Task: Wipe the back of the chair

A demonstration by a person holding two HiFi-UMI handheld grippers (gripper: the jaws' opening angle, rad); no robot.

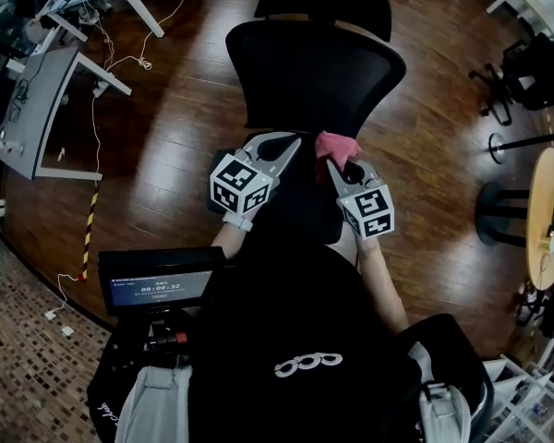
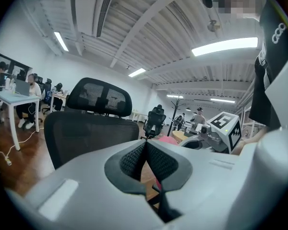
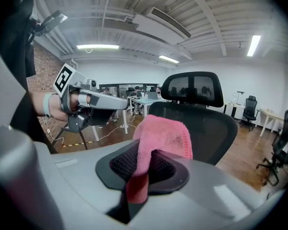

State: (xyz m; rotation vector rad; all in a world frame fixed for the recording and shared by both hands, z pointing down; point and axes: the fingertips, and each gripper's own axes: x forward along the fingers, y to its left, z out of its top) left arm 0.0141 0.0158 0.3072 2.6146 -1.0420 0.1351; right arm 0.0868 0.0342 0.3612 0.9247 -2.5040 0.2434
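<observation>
One pink cloth, soft, light and limp, is clamped by a fold in the right gripper just below the centre of the head view, its loose end flopping toward the chair back. That one black mesh chair back fills the upper centre; it will likely give under pressure and may swivel, so its upper edge looks the place to steady it. Of the two grippers, the left gripper is pressed together on nothing, just left of the cloth.

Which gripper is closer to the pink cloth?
Right. The right gripper is clamped on the pink cloth; the left gripper, shut and empty, sits beside the cloth, apart from it.
</observation>
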